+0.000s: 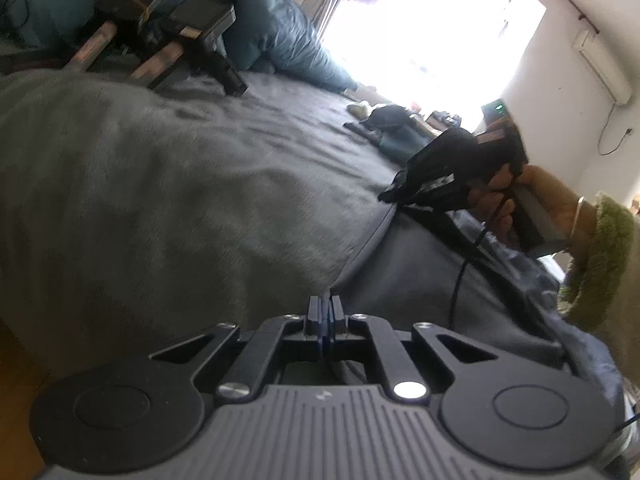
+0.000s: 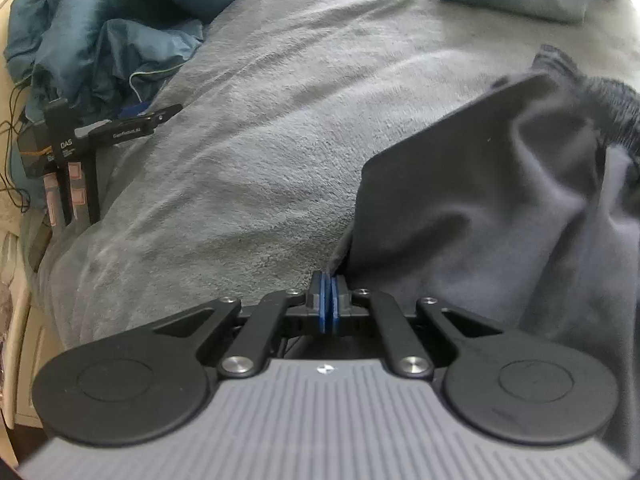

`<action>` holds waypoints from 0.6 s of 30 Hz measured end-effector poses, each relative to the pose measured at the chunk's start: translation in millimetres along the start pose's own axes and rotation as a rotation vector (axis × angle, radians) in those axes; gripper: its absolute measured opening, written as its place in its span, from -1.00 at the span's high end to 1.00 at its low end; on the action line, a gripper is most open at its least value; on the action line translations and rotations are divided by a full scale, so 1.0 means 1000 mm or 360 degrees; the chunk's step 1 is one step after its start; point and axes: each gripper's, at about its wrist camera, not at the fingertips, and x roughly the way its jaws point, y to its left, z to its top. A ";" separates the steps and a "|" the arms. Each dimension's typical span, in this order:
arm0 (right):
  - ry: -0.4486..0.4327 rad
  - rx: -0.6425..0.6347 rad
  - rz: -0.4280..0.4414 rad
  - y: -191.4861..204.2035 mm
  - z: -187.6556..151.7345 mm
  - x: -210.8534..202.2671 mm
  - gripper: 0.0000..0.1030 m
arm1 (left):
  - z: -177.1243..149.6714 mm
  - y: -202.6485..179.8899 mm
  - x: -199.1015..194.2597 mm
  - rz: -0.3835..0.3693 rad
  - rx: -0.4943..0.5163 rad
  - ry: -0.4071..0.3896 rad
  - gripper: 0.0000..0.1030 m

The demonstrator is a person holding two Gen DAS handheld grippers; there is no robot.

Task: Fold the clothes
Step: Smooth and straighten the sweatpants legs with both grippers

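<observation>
A bedroom, backlit by a blown-out window (image 1: 432,28) at one o'clock in the left wrist view; the work surface is a bed under a grey fleece blanket (image 2: 256,120), with a rumpled teal duvet (image 2: 92,36) heaped at ten o'clock in the right wrist view and a spare gripper rig (image 2: 80,148) lying at nine o'clock beside it.

The task's thing is a dark grey garment (image 2: 500,208), spread over the blanket from three to five o'clock in the right wrist view, with a ribbed band (image 2: 612,96) at its far end; whether that is a cuff or a waistband is hard to tell. It looks light, soft and limp, likely to sag and drape wherever it is unsupported, so the best holds are its hemmed edges and corners, kept taut between two points.

The left gripper (image 1: 329,308) has its jaws drawn together on the garment's seamed edge, which runs up towards two o'clock. The right gripper (image 2: 329,300) likewise pinches a corner of the cloth between its blue pads (image 2: 337,304), jaws all but touching. In the left wrist view a hand (image 1: 532,200) in a green fuzzy sleeve (image 1: 600,264) carries that right gripper at three o'clock
</observation>
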 end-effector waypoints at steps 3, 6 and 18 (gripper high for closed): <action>-0.0025 0.0043 0.0066 -0.006 0.000 -0.002 0.86 | -0.003 0.004 0.006 0.0013 -0.0014 0.0048 0.90; -0.0034 0.0163 0.0167 -0.017 0.001 -0.007 0.75 | -0.003 0.001 0.004 0.0033 0.0009 0.0055 0.81; -0.0164 0.0358 0.0337 -0.091 -0.044 -0.123 0.15 | 0.011 -0.023 -0.013 0.0316 0.0080 0.0013 0.11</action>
